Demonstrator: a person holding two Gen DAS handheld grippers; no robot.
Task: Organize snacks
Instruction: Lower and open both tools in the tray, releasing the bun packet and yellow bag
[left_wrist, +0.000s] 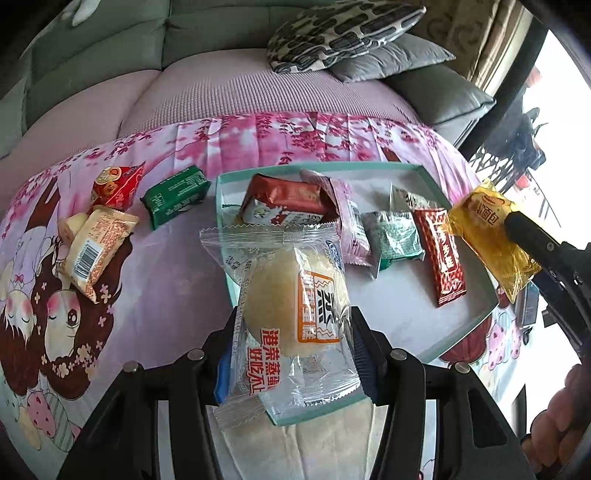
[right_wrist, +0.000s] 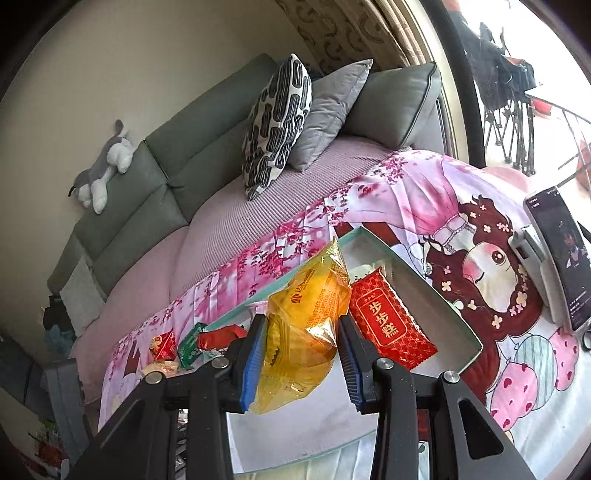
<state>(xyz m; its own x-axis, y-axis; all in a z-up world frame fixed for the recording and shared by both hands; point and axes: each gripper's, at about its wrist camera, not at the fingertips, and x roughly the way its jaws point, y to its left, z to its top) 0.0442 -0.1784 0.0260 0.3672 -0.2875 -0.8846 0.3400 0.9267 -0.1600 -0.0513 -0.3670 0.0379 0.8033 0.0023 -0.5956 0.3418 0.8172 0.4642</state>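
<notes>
Jaws clamped: left gripper tilted down, grips cake packet; right gripper grips yellow packet

Black tool, blue ribbed pads, silver screws

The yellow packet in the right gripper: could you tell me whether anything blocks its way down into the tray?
Nothing visible does. The yellow packet hangs over the tray, whose floor is bare beside the red packet.
</notes>
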